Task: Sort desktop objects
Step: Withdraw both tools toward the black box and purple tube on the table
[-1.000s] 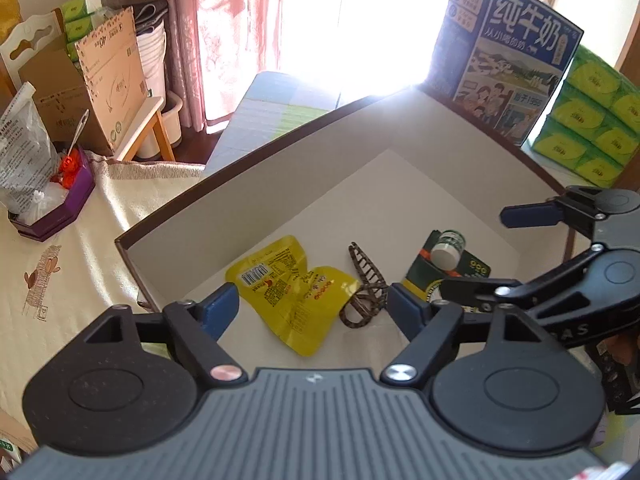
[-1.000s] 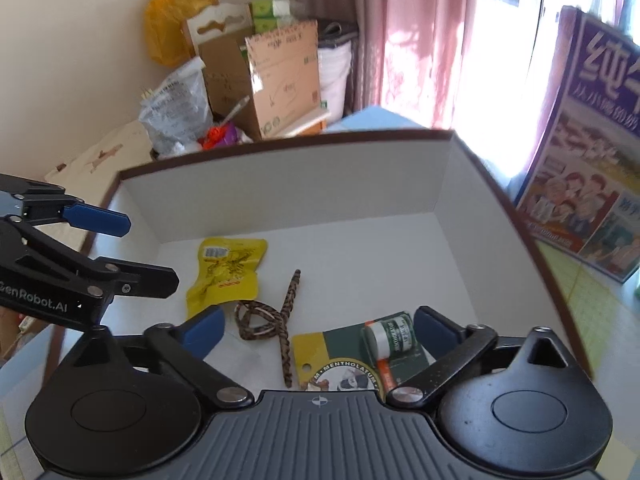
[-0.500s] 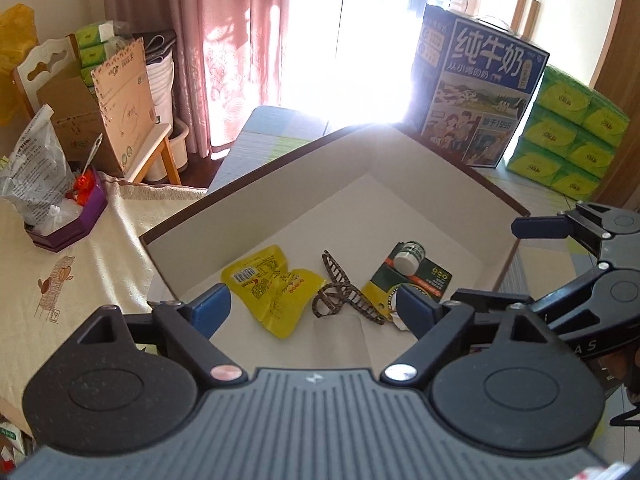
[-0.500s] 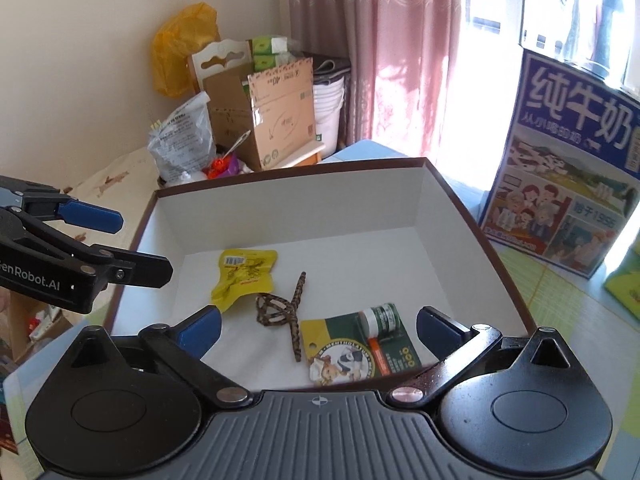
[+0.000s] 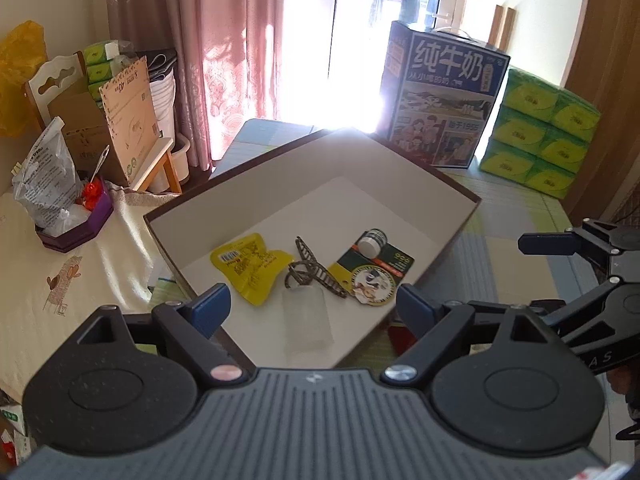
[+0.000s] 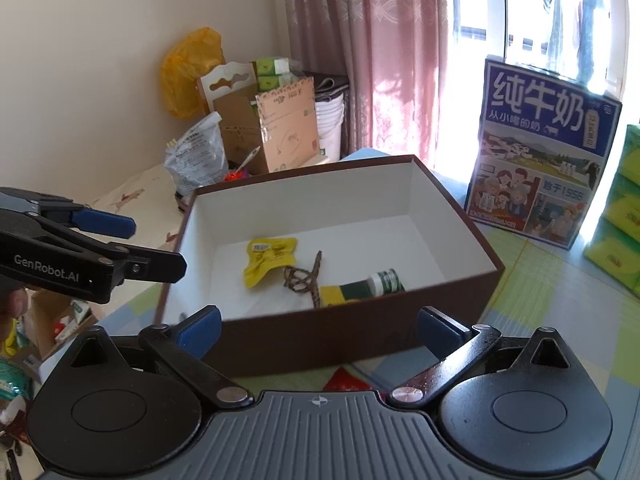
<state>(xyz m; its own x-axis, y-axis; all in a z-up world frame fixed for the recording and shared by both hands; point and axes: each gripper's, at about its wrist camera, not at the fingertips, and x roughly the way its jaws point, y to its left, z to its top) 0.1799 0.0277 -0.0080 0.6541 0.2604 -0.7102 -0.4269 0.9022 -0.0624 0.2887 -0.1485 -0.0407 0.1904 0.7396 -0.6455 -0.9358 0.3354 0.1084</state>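
A brown box with a white inside (image 5: 452, 236) (image 6: 320, 340) holds a yellow snack packet (image 5: 248, 264) (image 6: 270, 258), a brown hair clip (image 5: 314, 268) (image 6: 306, 278), a green carded item with a small bottle (image 5: 374, 260) (image 6: 380, 282) and a clear pouch (image 5: 306, 320). My left gripper (image 5: 310, 306) is open and empty above the box's near edge; it also shows at the left of the right wrist view (image 6: 132, 246). My right gripper (image 6: 318, 324) is open and empty in front of the box's near wall; it shows at the right of the left wrist view (image 5: 552, 272).
A blue milk carton (image 5: 440, 96) (image 6: 540, 160) and green tissue packs (image 5: 540, 140) stand behind the box. A purple tray with bags (image 5: 68, 224) and cardboard boxes (image 5: 120, 120) sit left. A red item (image 6: 346, 380) lies under the right gripper.
Both grippers have pulled back and up from the box, so the whole box shows now. The clear pouch has come into view on the box floor. Both stay open.
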